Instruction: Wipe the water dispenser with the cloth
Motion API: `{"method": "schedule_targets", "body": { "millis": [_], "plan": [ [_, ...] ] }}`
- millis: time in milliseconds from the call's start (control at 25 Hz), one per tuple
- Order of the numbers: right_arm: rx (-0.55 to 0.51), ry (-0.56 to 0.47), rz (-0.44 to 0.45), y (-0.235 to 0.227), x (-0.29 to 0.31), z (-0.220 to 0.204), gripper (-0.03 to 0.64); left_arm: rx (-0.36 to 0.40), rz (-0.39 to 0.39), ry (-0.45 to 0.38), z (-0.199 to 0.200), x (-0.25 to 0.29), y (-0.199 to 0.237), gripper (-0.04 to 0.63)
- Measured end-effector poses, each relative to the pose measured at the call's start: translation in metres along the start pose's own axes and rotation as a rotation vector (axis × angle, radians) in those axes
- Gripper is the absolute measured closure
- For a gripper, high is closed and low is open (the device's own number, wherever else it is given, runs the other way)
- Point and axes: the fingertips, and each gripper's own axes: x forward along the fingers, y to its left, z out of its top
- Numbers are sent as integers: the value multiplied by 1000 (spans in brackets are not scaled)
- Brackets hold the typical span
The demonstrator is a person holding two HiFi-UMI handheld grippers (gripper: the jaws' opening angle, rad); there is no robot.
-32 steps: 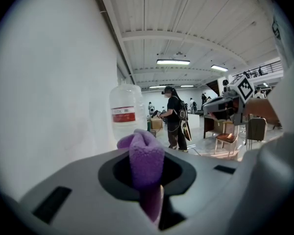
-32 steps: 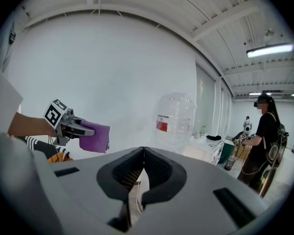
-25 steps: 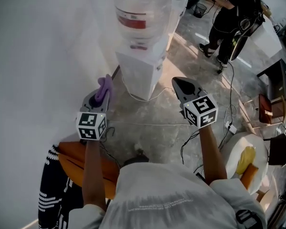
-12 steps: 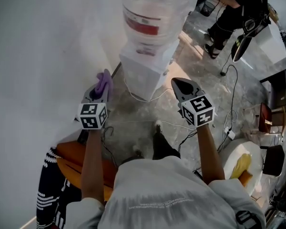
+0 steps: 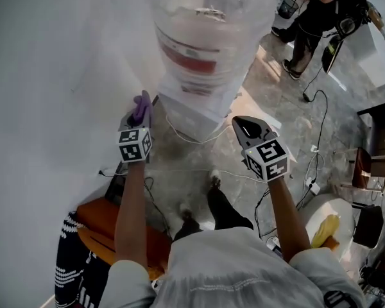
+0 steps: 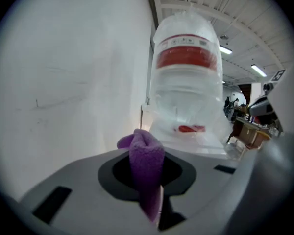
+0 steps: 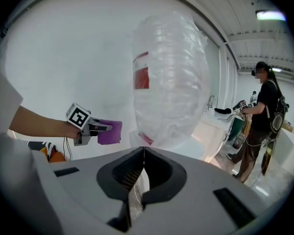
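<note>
Two handheld grippers hover before the water dispenser [image 5: 191, 111], which is topped by a large clear bottle [image 5: 202, 37]. The left gripper [image 5: 137, 115], jaws clamped on the purple cloth [image 6: 146, 166], is near the dispenser's left side. The right gripper [image 5: 245, 124], jaws pressed together on nothing, hangs at its right.

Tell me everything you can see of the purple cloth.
The purple cloth is small, fleecy and soft-looking, bunched into a fold. It is pinched between the shut jaws of the left hand-held gripper, with its free end sticking up past the tips. It hangs in the air to the left of the water dispenser, close to the white wall, and touches only the jaws.
</note>
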Motion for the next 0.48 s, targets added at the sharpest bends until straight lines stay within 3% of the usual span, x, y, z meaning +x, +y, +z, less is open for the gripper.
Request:
{"method": "schedule_targets", "body": {
  "millis": [120, 320, 480],
  "plan": [
    [10, 21, 16, -5, 16, -9, 601, -25, 9, 29, -13, 39, 1, 535],
    [19, 36, 25, -14, 27, -16, 601, -145, -5, 30, -28, 78, 3, 535],
    [25, 44, 11, -24, 25, -22, 601, -152, -43, 32, -34, 92, -7, 535]
  ]
}}
